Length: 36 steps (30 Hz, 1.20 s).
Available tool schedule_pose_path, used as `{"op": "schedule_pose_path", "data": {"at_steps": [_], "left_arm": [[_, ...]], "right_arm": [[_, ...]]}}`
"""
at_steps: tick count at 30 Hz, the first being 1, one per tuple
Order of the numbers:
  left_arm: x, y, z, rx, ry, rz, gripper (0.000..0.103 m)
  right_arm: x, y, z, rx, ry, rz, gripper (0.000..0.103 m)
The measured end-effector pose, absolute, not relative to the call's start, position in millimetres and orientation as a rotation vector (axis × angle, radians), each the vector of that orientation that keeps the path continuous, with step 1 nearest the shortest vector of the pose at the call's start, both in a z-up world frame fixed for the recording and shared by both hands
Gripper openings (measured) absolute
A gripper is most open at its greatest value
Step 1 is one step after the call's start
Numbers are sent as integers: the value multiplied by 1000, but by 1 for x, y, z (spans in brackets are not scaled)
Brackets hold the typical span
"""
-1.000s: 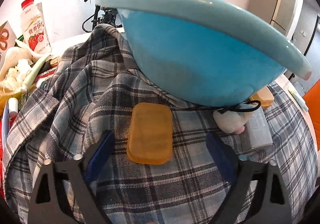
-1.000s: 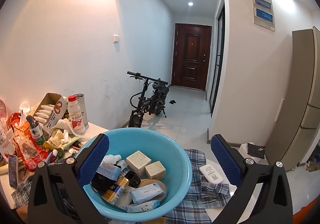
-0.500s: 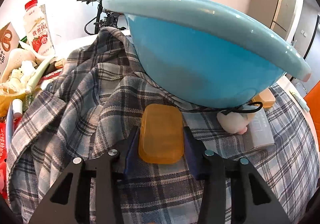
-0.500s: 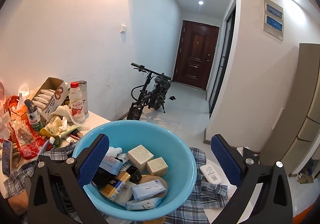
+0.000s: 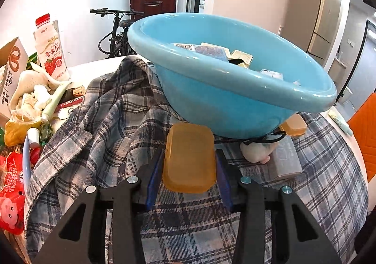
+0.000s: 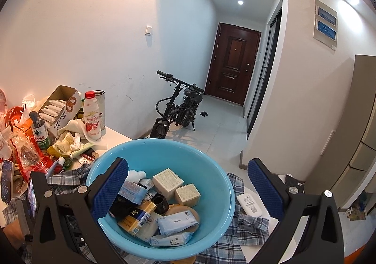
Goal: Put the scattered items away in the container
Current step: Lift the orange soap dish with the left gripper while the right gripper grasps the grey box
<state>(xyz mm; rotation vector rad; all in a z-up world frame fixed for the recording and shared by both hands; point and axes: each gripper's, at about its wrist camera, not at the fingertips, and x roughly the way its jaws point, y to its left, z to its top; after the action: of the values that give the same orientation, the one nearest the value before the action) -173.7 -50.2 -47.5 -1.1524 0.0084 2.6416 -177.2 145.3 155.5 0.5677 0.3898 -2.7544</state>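
A light blue plastic basin stands on a plaid shirt and holds several boxes and packets; it also shows in the right wrist view. My left gripper is shut on an amber soap bar and holds it lifted just below the basin's near wall. My right gripper is open and empty, hovering above the basin. A white plush toy, a clear box and a second amber piece lie by the basin's right base.
A milk bottle, a cardboard box, wrappers and red packets crowd the table's left. A white device lies right of the basin. An orange chair stands at the right; a bicycle is behind.
My left gripper closed on the amber soap bar and lifted it, so the basin's inside has come into its view. My right gripper rose slightly and stayed open.
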Motion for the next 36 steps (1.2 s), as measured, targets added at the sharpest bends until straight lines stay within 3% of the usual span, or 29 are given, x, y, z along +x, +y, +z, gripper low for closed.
{"op": "schedule_pose_path", "data": {"at_steps": [11, 15, 21, 32, 36], "left_arm": [[-169, -57, -41, -1122, -44, 2662, 41], [-171, -65, -38, -1117, -87, 2676, 41], [-169, -71, -32, -1095, -130, 2676, 42], [-159, -70, -18, -1031, -157, 2665, 42], [-159, -70, -16, -1028, -166, 2662, 42]], "right_arm": [[-154, 156, 134, 655, 415, -2681, 103], [-132, 167, 82, 821, 301, -2640, 103], [-133, 139, -12, 1163, 297, -2583, 103], [-159, 108, -58, 1288, 285, -2632, 103], [-163, 112, -68, 1332, 281, -2640, 91]]}}
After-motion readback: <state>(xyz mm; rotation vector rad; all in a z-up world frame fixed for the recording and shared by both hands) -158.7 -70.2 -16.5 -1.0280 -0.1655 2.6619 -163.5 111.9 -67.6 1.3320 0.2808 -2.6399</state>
